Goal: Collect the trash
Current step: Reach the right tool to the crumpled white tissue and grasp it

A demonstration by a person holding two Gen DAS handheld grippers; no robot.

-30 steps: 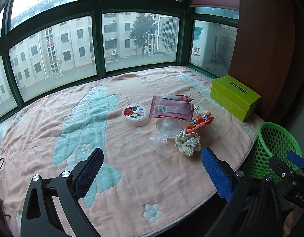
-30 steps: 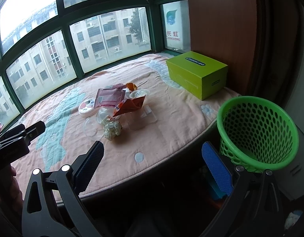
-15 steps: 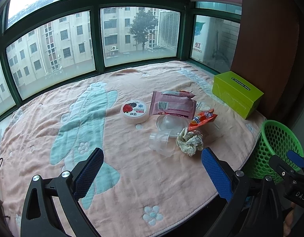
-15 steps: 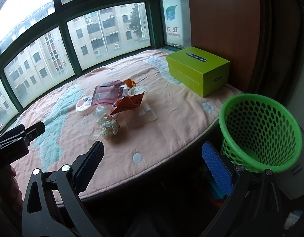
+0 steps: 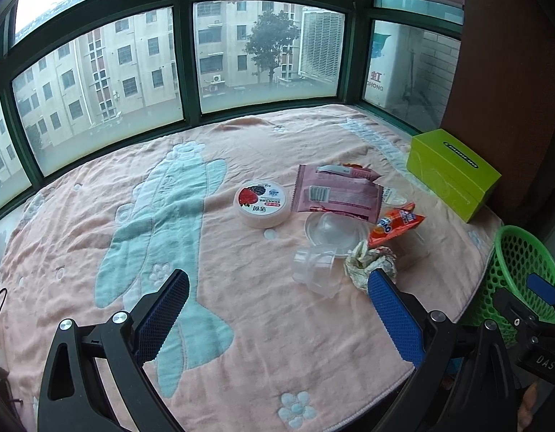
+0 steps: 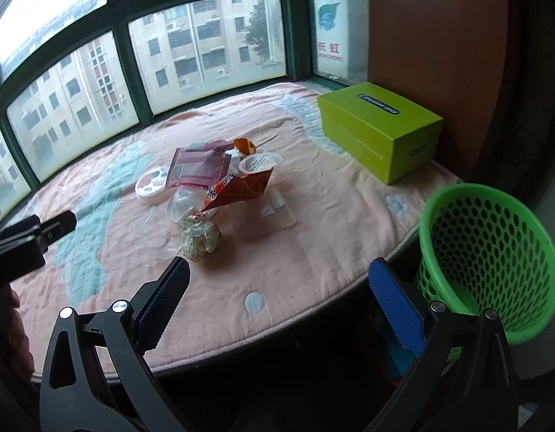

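Observation:
A heap of trash lies on the pink blanket: a crumpled paper ball (image 5: 370, 261) (image 6: 200, 236), an orange snack wrapper (image 5: 396, 222) (image 6: 241, 188), a pink packet (image 5: 336, 194) (image 6: 200, 167), a round white yogurt tub (image 5: 262, 204) (image 6: 152, 184) and clear plastic cups (image 5: 318, 268) (image 6: 158, 235). A green mesh basket (image 5: 522, 262) (image 6: 488, 255) stands at the blanket's right edge. My left gripper (image 5: 277, 309) is open and empty, just short of the heap. My right gripper (image 6: 277, 309) is open and empty, over the blanket's front edge.
A lime green box (image 5: 453, 172) (image 6: 381, 129) sits at the back right against a brown wall panel (image 6: 435, 28). Green-framed windows (image 5: 183, 57) curve round the far side. The pink blanket (image 5: 241, 324) has a teal pattern at the left.
Both grippers have moved forward toward the heap, which now looks closer and larger. Both stay open and empty. Nothing on the blanket has moved.

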